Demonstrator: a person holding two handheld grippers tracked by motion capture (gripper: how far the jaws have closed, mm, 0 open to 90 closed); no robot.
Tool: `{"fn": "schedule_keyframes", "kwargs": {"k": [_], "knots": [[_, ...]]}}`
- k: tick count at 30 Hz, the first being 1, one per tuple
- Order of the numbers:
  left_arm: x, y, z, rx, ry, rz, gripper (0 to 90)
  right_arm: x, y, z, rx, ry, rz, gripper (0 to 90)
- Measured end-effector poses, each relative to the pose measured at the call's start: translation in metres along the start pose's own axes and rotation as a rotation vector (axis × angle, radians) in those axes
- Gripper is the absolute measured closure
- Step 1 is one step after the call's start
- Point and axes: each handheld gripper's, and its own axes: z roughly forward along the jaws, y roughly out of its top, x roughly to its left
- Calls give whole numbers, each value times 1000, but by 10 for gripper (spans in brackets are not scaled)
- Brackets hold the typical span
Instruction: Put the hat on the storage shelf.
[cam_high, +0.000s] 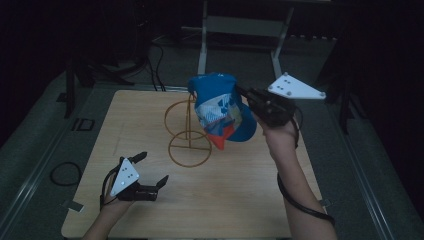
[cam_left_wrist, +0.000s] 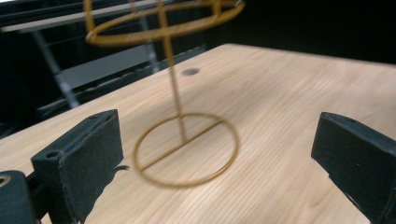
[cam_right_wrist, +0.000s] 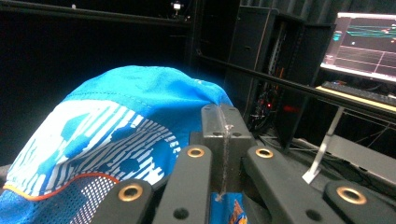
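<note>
The blue cap (cam_high: 220, 107) hangs above the table (cam_high: 150, 115), toward its far edge, draped against the upper ring of the gold wire stand (cam_high: 189, 135). The right gripper (cam_high: 250, 99) is clenched on the cap's rim, with fabric pinched between the closed jaws; the cap extends left of it. The left gripper (cam_high: 150, 170) is released, jaws wide and empty, low near the table's left near corner. Risk: the stand looks light and is unsupported, so dragging the cap sideways could tip it.
</note>
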Motion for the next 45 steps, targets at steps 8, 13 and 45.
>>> {"fn": "schedule_keyframes", "kwargs": {"k": [8, 13, 45], "knots": [[1, -34, -3, 29, 43, -78, 26, 14, 9, 54, 47, 46, 2, 900], [5, -39, -6, 22, 43, -100, 26, 28, 8, 84, 77, 88, -2, 900], [11, -49, -2, 51, 27, -120, 26, 24, -57, 115, 212, 187, 91, 900]]}}
